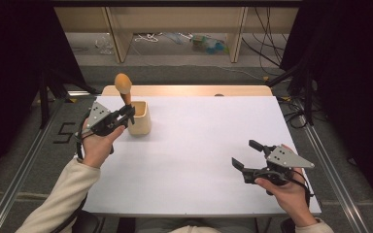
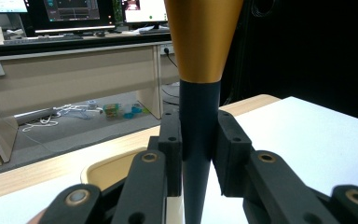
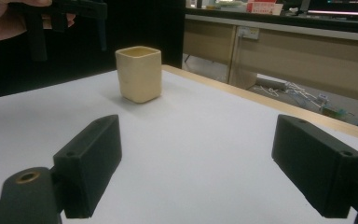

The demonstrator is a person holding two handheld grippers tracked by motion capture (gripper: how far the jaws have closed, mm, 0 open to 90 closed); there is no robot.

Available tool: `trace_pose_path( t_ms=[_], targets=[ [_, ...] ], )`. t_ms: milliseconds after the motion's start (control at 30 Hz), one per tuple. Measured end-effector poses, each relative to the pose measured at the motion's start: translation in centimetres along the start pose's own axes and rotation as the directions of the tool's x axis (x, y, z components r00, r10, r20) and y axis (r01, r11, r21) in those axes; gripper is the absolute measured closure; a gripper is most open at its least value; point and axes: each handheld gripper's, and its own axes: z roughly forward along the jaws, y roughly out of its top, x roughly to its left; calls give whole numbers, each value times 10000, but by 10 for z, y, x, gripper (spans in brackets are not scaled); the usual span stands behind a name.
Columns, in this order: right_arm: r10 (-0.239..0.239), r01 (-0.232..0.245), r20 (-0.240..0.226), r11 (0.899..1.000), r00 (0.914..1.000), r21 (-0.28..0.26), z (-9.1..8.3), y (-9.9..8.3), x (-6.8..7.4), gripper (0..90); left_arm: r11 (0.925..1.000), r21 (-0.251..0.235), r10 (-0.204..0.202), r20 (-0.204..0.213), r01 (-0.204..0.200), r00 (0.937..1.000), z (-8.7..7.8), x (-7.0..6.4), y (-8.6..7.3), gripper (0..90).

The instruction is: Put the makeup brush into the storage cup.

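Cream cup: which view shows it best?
Right gripper view: the cream cup stands whole and unobstructed on the table. The high view has it small, beside the left hand-held gripper; the left gripper view catches just its rim.

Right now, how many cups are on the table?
1. The cream cup stands at the table's far left, beside the left tongs, which grip a dark-handled utensil over it. I see no others.

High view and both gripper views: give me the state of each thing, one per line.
Left hand-held gripper: shut on the tool's dark handle.
Tool: upright, gold end up, held beside the cup.
Cup: upright on the table, open-topped.
Right hand-held gripper: open, holding nothing.
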Motion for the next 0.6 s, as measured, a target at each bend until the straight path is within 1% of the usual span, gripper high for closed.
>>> trace_pose_path(
  t_ms=[100, 167, 267, 400, 500, 600],
  targets=[
    [4, -4, -10, 10000, 10000, -2, 0, 0, 0, 168, 10000, -1, 29, -45, -29, 10000, 1, 1, 0, 747],
    [-31, 31, 1, 10000, 10000, -37, 0, 0, 0, 169, 10000, -3, -59, -62, 59, 10000, 2, 1, 0, 747],
    [-37, 37, 2, 10000, 10000, -40, 0, 0, 0, 169, 10000, -16, 18, -86, -18, 10000, 3, 2, 0, 747],
    [-47, 47, -21, 10000, 10000, -45, 0, 0, 0, 169, 10000, -5, -23, -104, 23, 9999, 5, 2, 0, 747],
    [-87, 87, -50, 10000, 9999, -24, 0, 0, -1, 168, 10000, 26, 51, -110, -50, 9999, 6, 2, 0, 747],
    [-64, 63, -60, 10000, 10000, -63, 0, 0, -1, 168, 10000, 13, -12, -155, 12, 9999, 7, 3, 0, 747]
  ],
)
